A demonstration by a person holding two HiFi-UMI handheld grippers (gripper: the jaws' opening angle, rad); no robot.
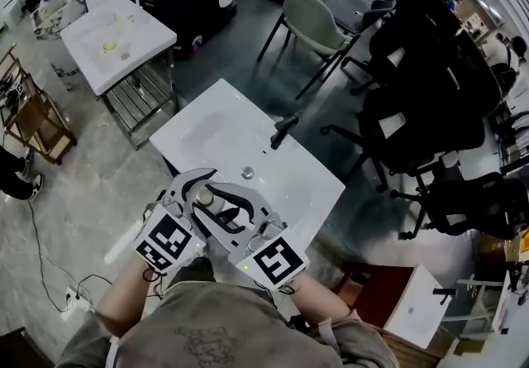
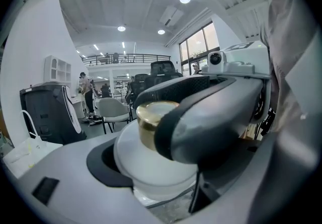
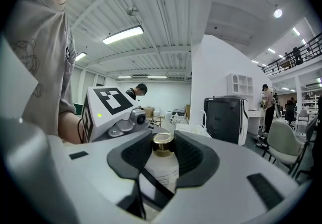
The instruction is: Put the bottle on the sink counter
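A white bottle [image 1: 208, 202] with a gold cap is held at the near edge of the white sink counter [image 1: 307, 186], between both grippers. My right gripper [image 1: 214, 204] is shut on its neck; in the right gripper view the dark pads [image 3: 193, 156] hug the gold cap [image 3: 162, 143]. My left gripper [image 1: 198, 192] grips the bottle's wide body [image 2: 148, 167] lower down, with its left pad [image 2: 103, 163] against the shoulder. The right gripper's jaw crosses in front in the left gripper view and hides the far side. The left gripper's marker cube [image 3: 108, 104] shows behind the bottle.
The counter has a shallow basin [image 1: 207, 136], a drain [image 1: 247, 172] and a dark faucet [image 1: 281, 131]. A second white sink unit [image 1: 116, 37] stands at the far left. A pale chair [image 1: 321, 23] and black office chairs [image 1: 421, 97] are beyond and to the right.
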